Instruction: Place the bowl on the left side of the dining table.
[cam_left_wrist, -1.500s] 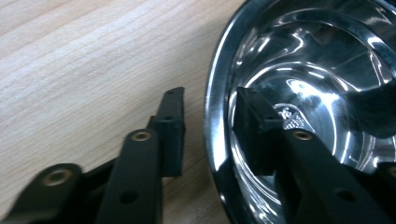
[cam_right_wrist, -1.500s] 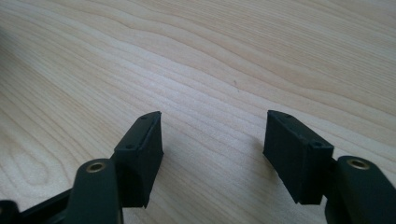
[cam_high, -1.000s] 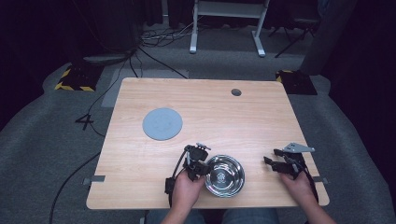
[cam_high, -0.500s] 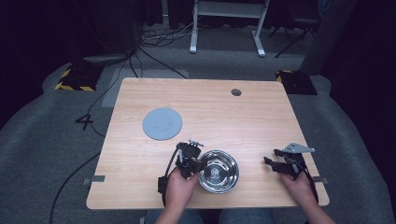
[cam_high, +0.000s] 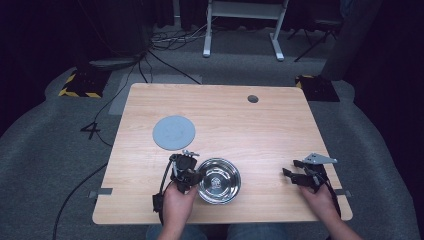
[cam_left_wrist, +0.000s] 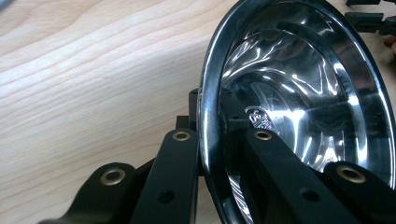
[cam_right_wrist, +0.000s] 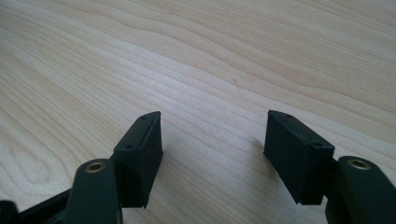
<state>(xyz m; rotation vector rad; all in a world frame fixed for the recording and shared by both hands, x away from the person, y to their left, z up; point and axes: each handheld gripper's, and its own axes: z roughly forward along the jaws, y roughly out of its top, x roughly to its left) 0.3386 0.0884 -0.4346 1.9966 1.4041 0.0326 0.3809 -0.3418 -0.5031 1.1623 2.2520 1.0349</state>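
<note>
Steel: one polished bowl (cam_high: 219, 180) rests near the front edge of the wooden table (cam_high: 280, 125), left of centre. One grey round disc (cam_high: 173, 132) lies flat toward the left edge, apart from the bowl. One dark round hole (cam_high: 253, 98) marks the surface near the rear edge.

Two grippers are counted. The left gripper (cam_high: 191, 176), held in the left hand (cam_high: 179, 201) at the front edge, is clamped on the bowl's left rim; the left gripper view shows one jaw outside the wall and one inside. The right gripper (cam_high: 292, 168), held in the right hand (cam_high: 317, 199) near the front right corner, has its jaws spread wide over bare wood, gripping nothing.
</note>
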